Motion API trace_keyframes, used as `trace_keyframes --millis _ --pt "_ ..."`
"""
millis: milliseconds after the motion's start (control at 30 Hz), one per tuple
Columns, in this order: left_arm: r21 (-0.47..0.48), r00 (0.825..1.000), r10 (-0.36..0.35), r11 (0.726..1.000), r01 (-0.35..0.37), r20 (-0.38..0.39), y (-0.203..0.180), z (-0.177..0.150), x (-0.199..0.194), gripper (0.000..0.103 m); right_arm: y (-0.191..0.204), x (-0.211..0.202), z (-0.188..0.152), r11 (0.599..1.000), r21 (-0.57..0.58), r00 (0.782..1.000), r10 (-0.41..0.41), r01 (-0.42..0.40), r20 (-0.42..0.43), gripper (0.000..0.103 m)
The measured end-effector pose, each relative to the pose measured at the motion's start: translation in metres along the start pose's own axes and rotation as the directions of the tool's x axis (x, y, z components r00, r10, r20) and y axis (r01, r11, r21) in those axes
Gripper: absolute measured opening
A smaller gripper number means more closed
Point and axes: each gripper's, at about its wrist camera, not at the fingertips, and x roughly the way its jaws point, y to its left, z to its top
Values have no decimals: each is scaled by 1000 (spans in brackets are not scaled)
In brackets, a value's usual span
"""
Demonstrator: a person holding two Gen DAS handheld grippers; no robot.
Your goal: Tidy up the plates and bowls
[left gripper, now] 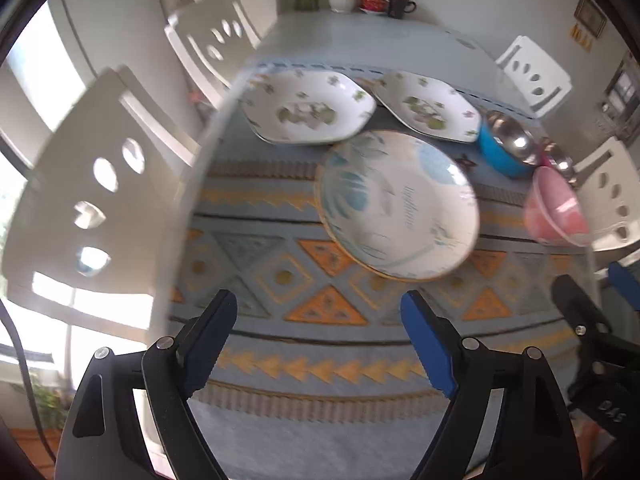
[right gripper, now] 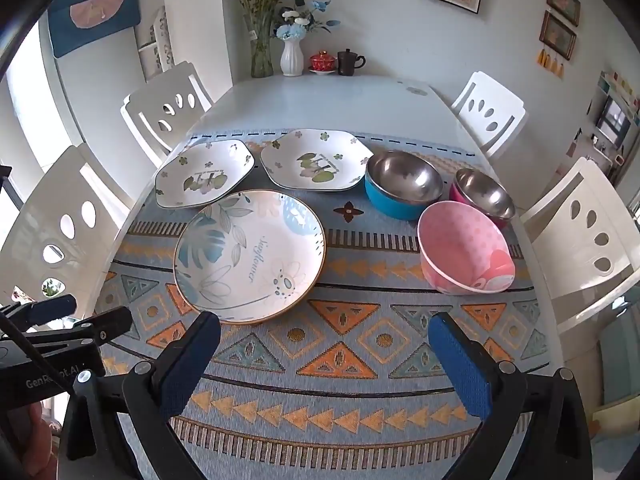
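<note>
With both grippers tilted down over the patterned runner (right gripper: 340, 360), I read my left gripper (left gripper: 324, 340) and right gripper (right gripper: 324, 364) as spread wide — nothing sits between either pair of blue pads. Round leaf-print plate (right gripper: 250, 256) lies nearest on the runner, just ahead of the right gripper, apart from its fingertips. Behind it, two hexagonal floral plates: left hexagonal plate (right gripper: 204, 174) and right hexagonal plate (right gripper: 314, 160), side by side, close but I cannot tell whether they touch. To their right, blue steel bowl (right gripper: 402, 184) and magenta steel bowl (right gripper: 484, 194), both upright. Pink dotted bowl (right gripper: 466, 250) sits in front of those two, tipped toward the camera. Left-wrist view is blurred — same layout visible. White chairs (right gripper: 160, 108) flank the table (right gripper: 320, 100); vase (right gripper: 291, 58) at far end.
</note>
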Motion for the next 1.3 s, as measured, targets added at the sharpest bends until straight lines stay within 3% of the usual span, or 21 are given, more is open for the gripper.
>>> trace_keyframes --millis 367,433,533,967,1300 --pt "36 1000 -8 999 7 22 5 12 0 81 9 0 8 1000 -3 1000 -8 8 21 103" --pt "44 1000 -5 999 4 31 4 14 -2 69 11 1 10 1000 -1 1000 -11 11 22 103" --pt "43 999 -21 999 19 29 7 17 -1 65 13 2 11 1000 3 1000 -13 13 20 103" --pt "70 995 -24 997 17 100 23 26 -14 67 28 6 10 998 49 999 -29 27 37 103" --pt "84 992 -61 995 52 110 24 28 -11 82 33 -6 5 997 37 996 -65 62 67 103"
